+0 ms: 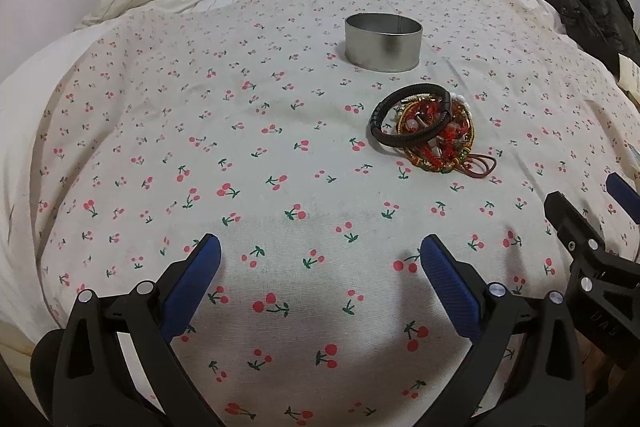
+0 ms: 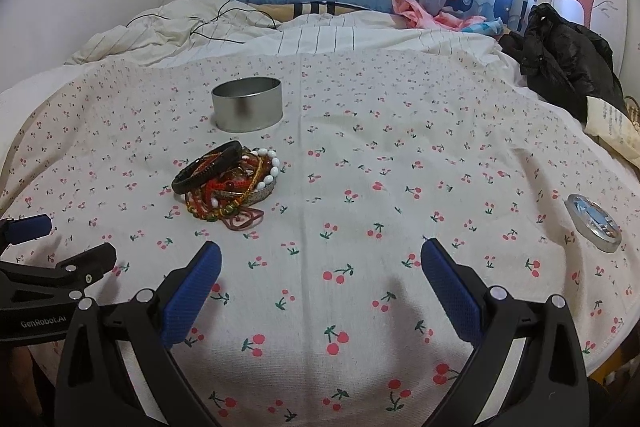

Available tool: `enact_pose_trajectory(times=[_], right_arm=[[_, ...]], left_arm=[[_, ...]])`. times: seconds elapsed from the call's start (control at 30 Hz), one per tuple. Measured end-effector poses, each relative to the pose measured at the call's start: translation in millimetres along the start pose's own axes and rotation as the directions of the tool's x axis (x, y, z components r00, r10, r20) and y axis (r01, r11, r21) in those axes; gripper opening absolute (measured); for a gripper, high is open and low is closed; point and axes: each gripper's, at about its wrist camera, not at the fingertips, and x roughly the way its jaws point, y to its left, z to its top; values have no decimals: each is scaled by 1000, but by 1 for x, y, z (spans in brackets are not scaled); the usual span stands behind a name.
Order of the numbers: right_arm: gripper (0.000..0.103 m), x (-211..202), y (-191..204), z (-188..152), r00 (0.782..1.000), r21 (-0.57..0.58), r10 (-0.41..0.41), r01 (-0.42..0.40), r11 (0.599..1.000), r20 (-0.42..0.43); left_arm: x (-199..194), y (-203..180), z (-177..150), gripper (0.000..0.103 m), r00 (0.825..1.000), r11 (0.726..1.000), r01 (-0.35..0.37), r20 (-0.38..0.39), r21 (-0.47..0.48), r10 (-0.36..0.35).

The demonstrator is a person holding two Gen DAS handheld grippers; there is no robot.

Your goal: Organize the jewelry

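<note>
A pile of bracelets [image 1: 430, 131] lies on the cherry-print cloth [image 1: 240, 147]: a black braided band [image 1: 412, 119] on top, red and gold cords and white beads under it. It also shows in the right wrist view [image 2: 228, 183]. A round open metal tin [image 1: 383, 41] stands just behind the pile, also in the right wrist view [image 2: 247, 103]. My left gripper [image 1: 320, 255] is open and empty, low over the cloth, well short of the pile. My right gripper [image 2: 320, 259] is open and empty, to the right of the pile.
The tin's lid [image 2: 595, 223] lies on the cloth at the right. A black jacket [image 2: 568, 59] lies at the back right with a paper packet [image 2: 612, 127] beside it. A rumpled striped quilt [image 2: 240, 31] with black cables and pink clothes [image 2: 424, 13] lie at the back.
</note>
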Motion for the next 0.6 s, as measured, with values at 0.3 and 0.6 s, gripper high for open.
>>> enact_pose_trajectory(times=[0.3, 0.6], right_arm=[[96, 1, -2, 0, 1000, 5, 0, 0, 1000, -15], [96, 3, -7, 0, 1000, 26, 14, -13, 1000, -25]], left_arm=[[-1, -2, 2, 96, 1000, 1000, -5, -4, -1, 5], [0, -5, 4, 96, 1000, 1000, 7, -6, -5, -7]])
